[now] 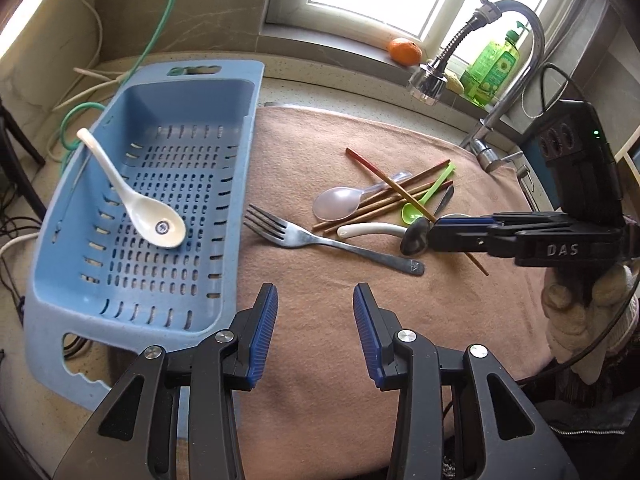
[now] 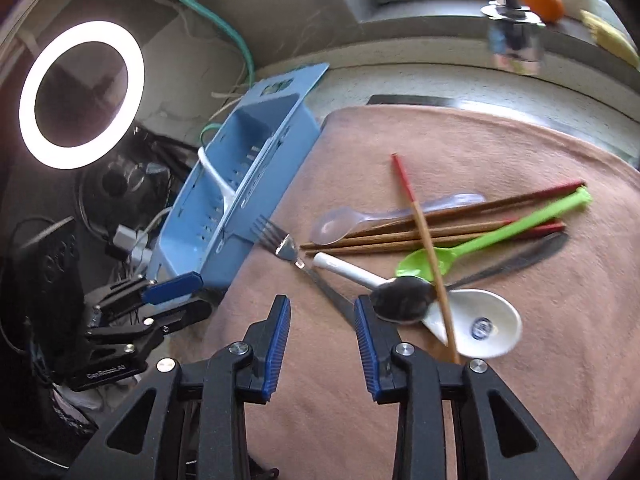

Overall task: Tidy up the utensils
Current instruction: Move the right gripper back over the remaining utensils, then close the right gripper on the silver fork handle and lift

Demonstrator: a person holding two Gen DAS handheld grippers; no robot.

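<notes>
A: What is nearest, when we take the pink towel as our landmark?

B: The left gripper hangs over the near edge of the towel. Its blue pads stand a moderate way apart and nothing is between them. Only bare cloth is under them.

A: And the right gripper?

B: It is over the right part of the towel, at the near end of the utensil pile. Its fingers stand narrow but not closed, and the gap between them is empty. The dark metal spoon lies just beside the right pad, outside the gap. From the left wrist view I cannot tell if the tips touch it.

A: Where are the utensils?

B: A steel fork lies in the middle of the towel, its prongs toward the blue basket. Behind it, still on the towel, is a crossed pile: a white ceramic spoon, a green plastic spoon, a clear plastic spoon, a knife and several wooden chopsticks. One chopstick lies across the others.

A: And the basket?

B: It stands just left of the towel, touching its edge. Another white spoon lies inside, its handle leaning on the left wall.

A: Farther?

B: Behind the towel stands a faucet, then an orange and a green bottle on the windowsill.
</notes>
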